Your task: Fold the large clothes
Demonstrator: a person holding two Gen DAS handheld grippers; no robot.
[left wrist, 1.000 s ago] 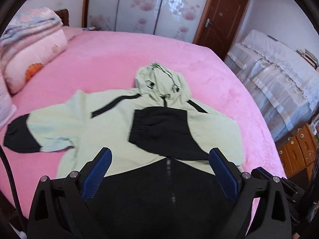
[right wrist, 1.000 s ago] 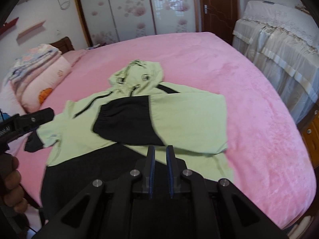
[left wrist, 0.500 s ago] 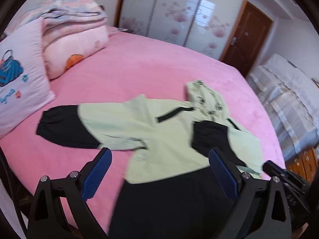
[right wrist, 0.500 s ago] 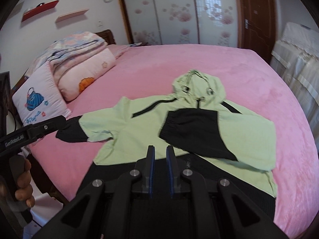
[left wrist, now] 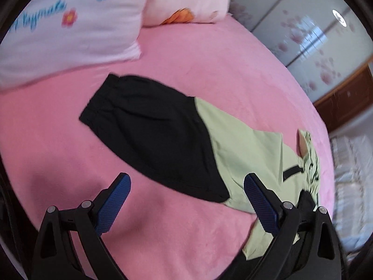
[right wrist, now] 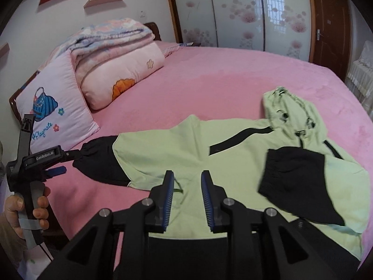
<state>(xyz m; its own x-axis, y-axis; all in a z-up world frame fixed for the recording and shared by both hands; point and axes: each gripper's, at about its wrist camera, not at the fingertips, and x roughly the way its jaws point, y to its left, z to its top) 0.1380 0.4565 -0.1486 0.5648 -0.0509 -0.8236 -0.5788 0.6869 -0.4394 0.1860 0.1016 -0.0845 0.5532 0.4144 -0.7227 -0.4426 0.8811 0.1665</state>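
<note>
Hoodie (right wrist: 193, 154), smooth green-black fabric, lies flat.

The pillow (right wrist: 58, 107) at the far left of the bed carries the word "Playmate" in blue script under a printed blue handbag (small flowers sit beside the letters). In the left wrist view the same pillow (left wrist: 70, 28) shows the word blurred, only "laymate" readable. The left hand-held gripper (right wrist: 54, 171), seen at the near left in the right wrist view, bears a white label reading "GenRobot.AI" on its black body.
</note>
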